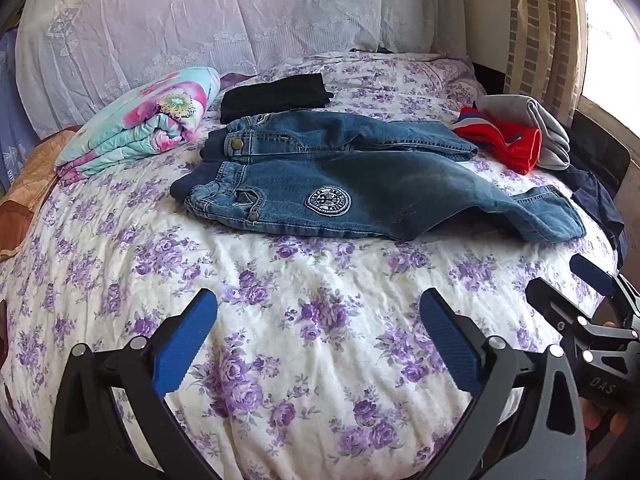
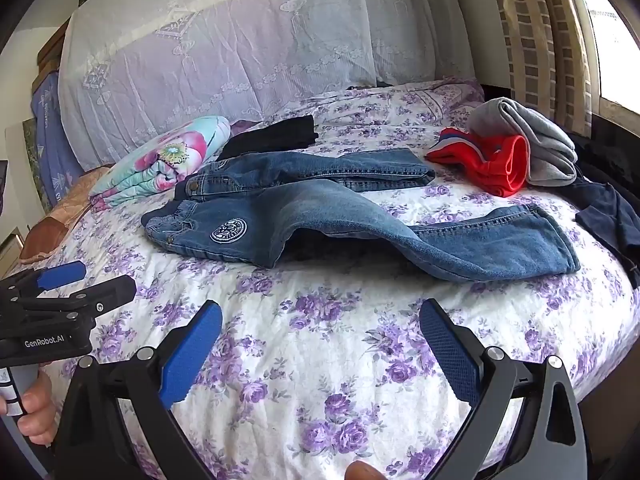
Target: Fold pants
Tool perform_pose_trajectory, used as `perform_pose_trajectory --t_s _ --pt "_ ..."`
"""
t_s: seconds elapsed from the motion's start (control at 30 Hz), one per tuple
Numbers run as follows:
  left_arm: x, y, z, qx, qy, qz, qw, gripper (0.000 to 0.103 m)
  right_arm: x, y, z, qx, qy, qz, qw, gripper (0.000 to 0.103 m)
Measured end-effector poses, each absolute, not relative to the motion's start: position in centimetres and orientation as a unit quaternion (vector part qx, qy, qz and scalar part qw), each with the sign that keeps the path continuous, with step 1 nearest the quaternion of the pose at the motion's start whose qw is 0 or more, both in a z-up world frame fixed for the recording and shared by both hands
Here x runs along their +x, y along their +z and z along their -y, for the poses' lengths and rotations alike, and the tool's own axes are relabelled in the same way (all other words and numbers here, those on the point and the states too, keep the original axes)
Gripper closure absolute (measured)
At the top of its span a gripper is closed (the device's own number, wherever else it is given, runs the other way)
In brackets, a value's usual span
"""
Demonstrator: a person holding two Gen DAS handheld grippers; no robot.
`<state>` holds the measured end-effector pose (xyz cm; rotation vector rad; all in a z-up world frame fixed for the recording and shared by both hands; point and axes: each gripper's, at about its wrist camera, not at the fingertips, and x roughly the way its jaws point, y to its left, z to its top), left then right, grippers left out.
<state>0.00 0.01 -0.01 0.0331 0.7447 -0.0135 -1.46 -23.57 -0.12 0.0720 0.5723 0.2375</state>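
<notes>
Blue denim pants lie flat on the flowered bedsheet, waistband to the left and the two legs spread apart to the right. A round white patch marks the near leg. My left gripper hovers over bare sheet in front of the pants, open with nothing between its fingers. My right gripper stands beside it to the right, also open and empty, a little short of the pants. Each gripper shows in the other's view: the right gripper, the left gripper.
A folded floral quilt lies left of the pants and a folded black garment behind them. Red and grey clothes sit at the right, with a dark navy cloth at the bed's right edge. A lace-covered headboard stands behind.
</notes>
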Motion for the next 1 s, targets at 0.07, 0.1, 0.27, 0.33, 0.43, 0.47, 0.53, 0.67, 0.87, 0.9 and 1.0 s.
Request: perform_pose_trajectory --t_s 0.07,0.1,0.27,0.33,0.43,0.47,0.53,0.67,0.87,0.9,1.0 --pt "-0.05 -0.02 0.05 0.017 -0.006 -0.364 0.931 0.004 -1.5 -0.18 23.5 0.035 0.117 -0.282 0.952 0.003" --pt "-0.03 -0.03 0.03 0.017 -0.006 -0.364 0.931 0.004 -1.5 -0.25 23.47 0.035 0.117 -0.282 0.952 0.003" --pt "-0.05 -0.09 0.08 0.019 -0.008 -0.365 0.931 0.004 -1.47 -0.37 23.27 0.035 0.118 -0.286 0.95 0.003" --pt "-0.11 -0.05 0.06 0.02 -0.009 -0.365 0.931 0.004 -1.53 -0.4 23.11 0.033 0.12 -0.286 0.95 0.003" --pt "0.21 -0.39 -0.17 0.014 -0.007 -0.357 0.934 0.004 -1.45 -0.36 23.07 0.032 0.12 -0.287 0.95 0.003" --pt "0.24 -0.46 -0.21 0.013 -0.007 -0.358 0.934 0.004 -1.47 -0.34 23.06 0.033 0.12 -0.286 0.95 0.003" --pt "0.28 -0.61 -0.26 0.012 -0.007 -0.359 0.933 0.004 -1.47 -0.31 23.14 0.034 0.119 -0.287 0.95 0.003" --pt "0.29 -0.34 -0.11 0.018 -0.008 -0.362 0.932 0.004 -1.43 -0.32 23.3 0.036 0.118 -0.287 0.95 0.003" --pt "0.35 -0.27 -0.04 0.017 -0.007 -0.363 0.932 0.004 -1.44 -0.35 23.3 0.035 0.118 -0.287 0.95 0.003" --pt "0.31 -0.25 -0.06 0.017 -0.007 -0.362 0.932 0.004 -1.45 -0.36 23.29 0.035 0.117 -0.287 0.95 0.003" --pt "0.23 -0.4 0.08 0.016 -0.007 -0.364 0.931 0.004 -1.44 -0.35 23.29 0.035 0.118 -0.287 0.95 0.003"
